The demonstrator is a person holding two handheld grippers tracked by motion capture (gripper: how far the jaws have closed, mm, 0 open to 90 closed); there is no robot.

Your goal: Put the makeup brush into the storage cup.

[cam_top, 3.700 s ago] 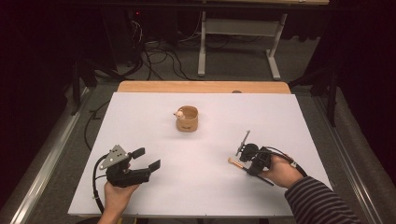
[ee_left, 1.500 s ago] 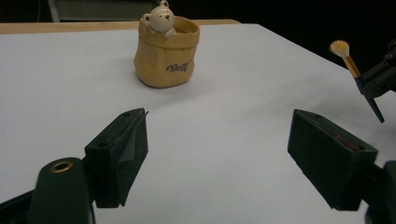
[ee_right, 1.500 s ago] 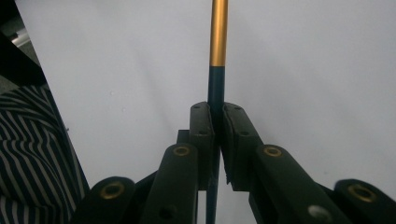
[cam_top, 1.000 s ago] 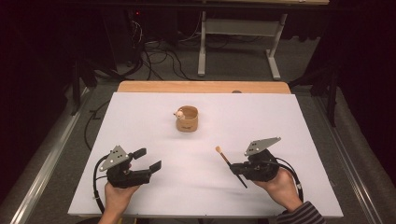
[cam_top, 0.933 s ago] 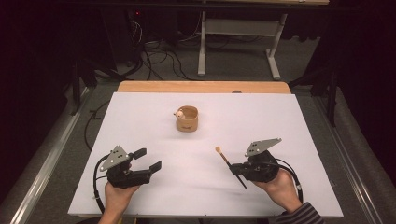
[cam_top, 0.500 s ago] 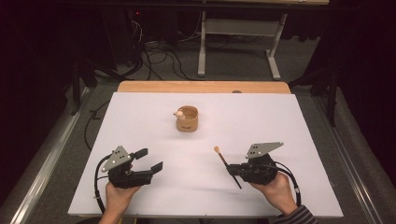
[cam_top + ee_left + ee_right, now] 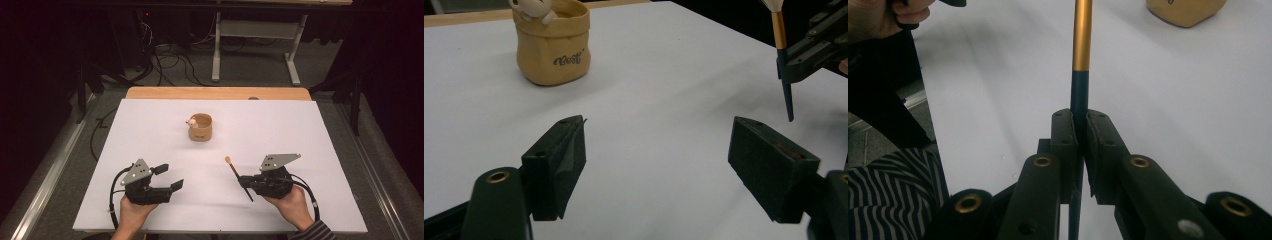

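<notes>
- High view: a slim paintbrush (image 7: 239, 178), with a pale tuft, an orange-gold ferrule and a dark handle, lies slantwise above the white table (image 7: 310, 135), nearer the person than the tan sack-shaped pot (image 7: 200, 127) and a little to that pot's right. The right gripper (image 7: 246, 182) is clamped on the handle below the ferrule, so the tuft points toward the pot and the handle's tip toward the table's near edge. The left gripper (image 7: 167, 177) sits well to the pot's near left, its jaws apart with nothing between them.
- Left gripper view: both black jaws stand wide apart over bare table. The pot, printed with dark script, stands beyond the left jaw; the brush, dark blue below the gold ferrule, hangs in the other gripper at upper right.
- Right gripper view: the jaws press together on the blue handle just below the ferrule; the brush rises straight ahead, the pot's base to its upper right.
</notes>
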